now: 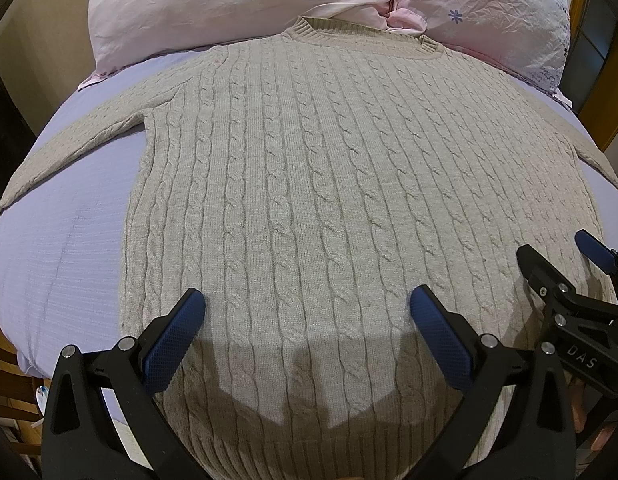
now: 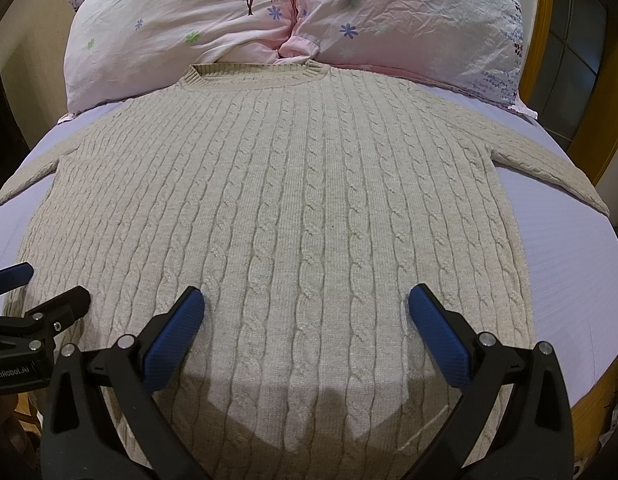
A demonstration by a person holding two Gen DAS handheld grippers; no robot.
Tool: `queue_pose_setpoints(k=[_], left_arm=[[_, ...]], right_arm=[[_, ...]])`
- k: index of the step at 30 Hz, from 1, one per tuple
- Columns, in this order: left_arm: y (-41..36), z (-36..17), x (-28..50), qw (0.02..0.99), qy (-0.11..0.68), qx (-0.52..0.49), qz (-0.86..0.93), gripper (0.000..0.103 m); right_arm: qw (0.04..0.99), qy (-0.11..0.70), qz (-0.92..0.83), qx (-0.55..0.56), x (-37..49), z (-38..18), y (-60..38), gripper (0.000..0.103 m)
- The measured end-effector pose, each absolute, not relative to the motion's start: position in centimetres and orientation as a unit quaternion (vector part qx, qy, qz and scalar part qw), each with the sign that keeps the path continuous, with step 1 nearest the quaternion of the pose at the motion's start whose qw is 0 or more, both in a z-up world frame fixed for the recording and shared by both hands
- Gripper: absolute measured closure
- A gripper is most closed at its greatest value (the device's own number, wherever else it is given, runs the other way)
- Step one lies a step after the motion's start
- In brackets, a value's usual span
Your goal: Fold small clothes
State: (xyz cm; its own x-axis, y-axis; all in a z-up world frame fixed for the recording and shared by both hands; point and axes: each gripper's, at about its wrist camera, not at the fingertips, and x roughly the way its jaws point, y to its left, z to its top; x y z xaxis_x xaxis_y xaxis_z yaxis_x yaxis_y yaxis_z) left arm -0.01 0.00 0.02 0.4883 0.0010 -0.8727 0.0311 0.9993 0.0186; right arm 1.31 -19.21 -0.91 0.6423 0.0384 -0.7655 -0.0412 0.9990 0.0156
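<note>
- Lavender ribbed bedsheet (image 1: 77, 248) covers the bed and serves as the folding surface; two crumpled pink pillows printed with small flowers and a tree (image 2: 181, 28) are pushed to the head end, leaving the middle free for the garment.
- Laid flat on the sheet is the beige cable-knit sweater (image 1: 309, 184), ribbed collar toward the pillows and hem nearest the cameras; both sleeves are spread out to the sides, which looks like the starting layout for a fold, with nothing turned over yet.
- Left gripper with black arms and blue textured pads (image 1: 307, 332) hangs above the hem region, jaws wide apart and holding nothing; its shadow falls on the knit just below.
- Right gripper of the same build (image 2: 307, 332) hovers beside it, also spread and empty.
- Each camera catches the other tool at its edge, so the two sit side by side near the hem.
- Judging by this, the likely first step is taking a side edge or sleeve; loose knit may stretch or bunch if pinched thinly.
</note>
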Motion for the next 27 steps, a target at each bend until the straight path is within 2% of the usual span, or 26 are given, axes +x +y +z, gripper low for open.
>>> queue_pose_setpoints(k=[27], left_arm=[[0.05,0.03,-0.1,0.865,0.501,0.018,-0.008,0.001]], right_arm=[[0.902,0.43,0.028,-0.008,0.99,-1.41,-18.91,0.002]])
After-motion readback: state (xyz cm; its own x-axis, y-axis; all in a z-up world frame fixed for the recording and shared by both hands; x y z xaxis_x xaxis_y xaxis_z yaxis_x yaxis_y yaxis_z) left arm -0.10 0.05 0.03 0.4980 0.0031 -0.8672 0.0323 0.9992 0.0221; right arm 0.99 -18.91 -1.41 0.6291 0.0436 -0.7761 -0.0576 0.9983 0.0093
